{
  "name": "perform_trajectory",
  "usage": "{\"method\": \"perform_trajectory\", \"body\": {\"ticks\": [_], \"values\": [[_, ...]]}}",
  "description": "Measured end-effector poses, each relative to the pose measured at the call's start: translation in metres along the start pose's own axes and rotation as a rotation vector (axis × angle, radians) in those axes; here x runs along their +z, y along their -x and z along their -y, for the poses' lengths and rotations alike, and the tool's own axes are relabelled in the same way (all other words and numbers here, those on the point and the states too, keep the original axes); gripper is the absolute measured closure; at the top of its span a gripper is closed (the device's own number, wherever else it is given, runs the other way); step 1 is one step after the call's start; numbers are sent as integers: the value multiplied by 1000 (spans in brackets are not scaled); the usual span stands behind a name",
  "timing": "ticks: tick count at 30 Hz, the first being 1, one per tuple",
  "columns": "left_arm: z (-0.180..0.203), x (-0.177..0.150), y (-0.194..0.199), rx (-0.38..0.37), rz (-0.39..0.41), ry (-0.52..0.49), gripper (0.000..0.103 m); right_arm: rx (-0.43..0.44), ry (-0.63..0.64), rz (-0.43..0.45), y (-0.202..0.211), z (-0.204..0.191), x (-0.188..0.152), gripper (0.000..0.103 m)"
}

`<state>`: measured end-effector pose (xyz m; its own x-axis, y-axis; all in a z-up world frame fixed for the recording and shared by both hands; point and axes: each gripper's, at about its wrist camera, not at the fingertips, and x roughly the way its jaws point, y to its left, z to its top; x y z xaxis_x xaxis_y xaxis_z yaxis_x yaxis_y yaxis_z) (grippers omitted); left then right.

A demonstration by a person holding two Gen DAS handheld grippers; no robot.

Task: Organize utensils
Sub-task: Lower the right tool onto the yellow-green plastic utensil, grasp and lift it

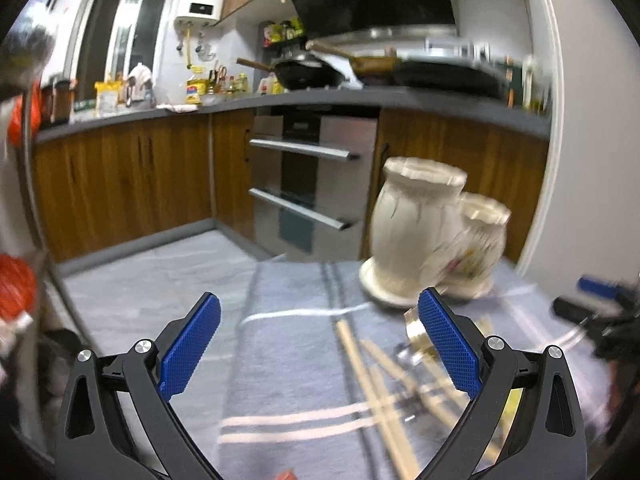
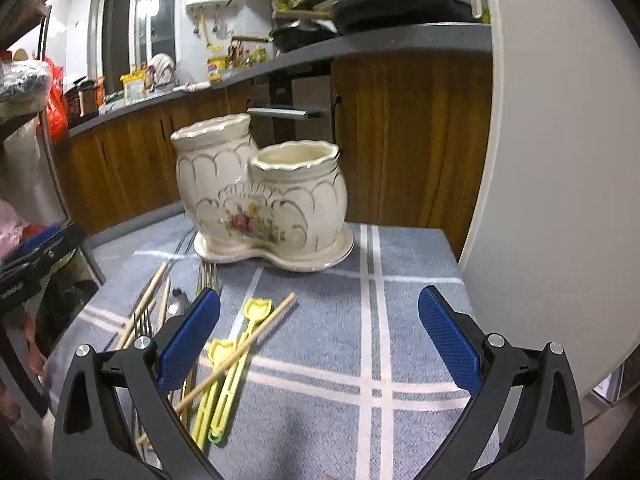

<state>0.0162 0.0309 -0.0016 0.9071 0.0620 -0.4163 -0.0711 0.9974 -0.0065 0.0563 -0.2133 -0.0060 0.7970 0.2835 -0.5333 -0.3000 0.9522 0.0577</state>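
Observation:
A cream double-pot ceramic utensil holder (image 2: 260,200) with a rose print stands on its saucer on a grey-blue checked cloth (image 2: 352,340); both pots look empty. It is blurred in the left wrist view (image 1: 432,240). Wooden chopsticks (image 2: 240,348), yellow plastic spoons (image 2: 224,380) and metal forks (image 2: 206,276) lie scattered on the cloth in front of the holder. In the left wrist view the chopsticks (image 1: 380,384) lie under the right finger. My left gripper (image 1: 320,344) is open and empty. My right gripper (image 2: 320,344) is open and empty above the cloth.
The table ends just behind the holder; wooden kitchen cabinets (image 2: 400,140) and an oven (image 1: 312,184) lie beyond. A white wall or door (image 2: 560,160) bounds the right side. A cluttered shelf rack (image 2: 28,160) stands at left. The other gripper (image 1: 600,312) shows at right.

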Motion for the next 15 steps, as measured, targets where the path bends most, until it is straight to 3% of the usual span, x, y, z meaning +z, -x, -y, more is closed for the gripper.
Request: {"method": "perform_trajectory", "body": {"ticks": [2, 7, 10, 15], "values": [[0, -3, -4, 22, -39, -21, 5, 20, -11, -29, -5, 1, -2, 5], [-9, -9, -12, -87, -131, 10, 5, 77, -44, -115, -20, 5, -7, 5], [-9, -14, -16, -91, -157, -3, 5, 73, -8, -139, -25, -3, -10, 5], [-9, -17, -22, -118, -193, -5, 5, 74, 14, -161, -28, -8, -12, 16]]}}
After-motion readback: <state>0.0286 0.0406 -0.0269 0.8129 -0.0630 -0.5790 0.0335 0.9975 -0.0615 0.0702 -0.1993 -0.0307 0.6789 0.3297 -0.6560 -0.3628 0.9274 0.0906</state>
